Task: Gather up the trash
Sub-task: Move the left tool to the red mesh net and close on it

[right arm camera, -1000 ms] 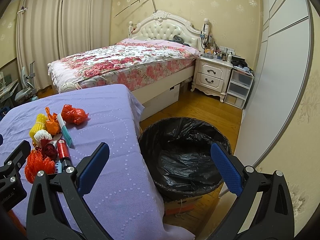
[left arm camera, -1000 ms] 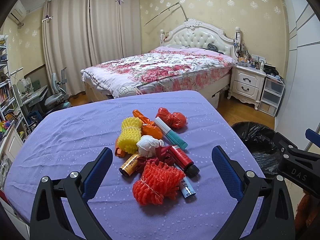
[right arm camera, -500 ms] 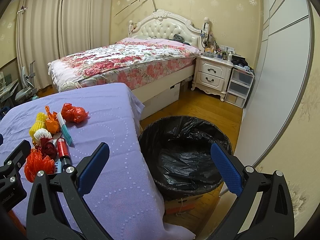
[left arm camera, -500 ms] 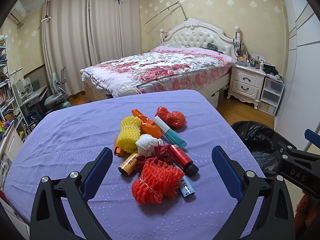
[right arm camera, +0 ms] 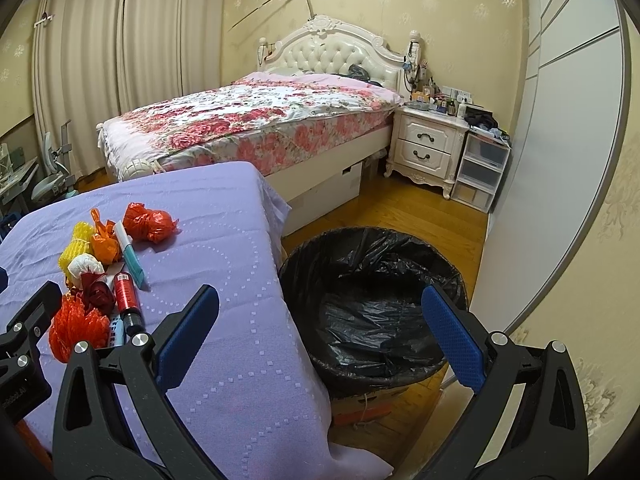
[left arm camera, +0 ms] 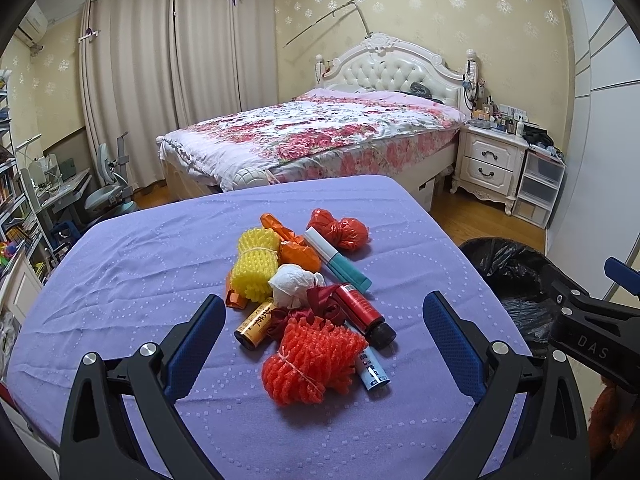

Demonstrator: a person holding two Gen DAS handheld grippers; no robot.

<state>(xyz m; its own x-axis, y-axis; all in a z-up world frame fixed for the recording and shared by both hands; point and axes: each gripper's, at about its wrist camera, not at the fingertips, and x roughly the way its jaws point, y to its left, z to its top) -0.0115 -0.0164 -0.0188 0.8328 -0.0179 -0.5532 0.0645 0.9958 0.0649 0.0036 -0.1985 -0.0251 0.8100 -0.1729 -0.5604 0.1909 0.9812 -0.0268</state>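
Left gripper [left arm camera: 322,344] spread wide, empty, straddling the orange foam net [left arm camera: 314,362] at the trash pile's near edge. Net dead ahead, long axis slanting left-near to right-far. Right gripper [right arm camera: 320,336] spread, empty, over the bin [right arm camera: 372,308].

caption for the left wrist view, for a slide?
Open left gripper faces a trash pile on the purple table, red foam net nearest; lined bin at right.

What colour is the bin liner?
Black; the bin liner shows best in the right wrist view.
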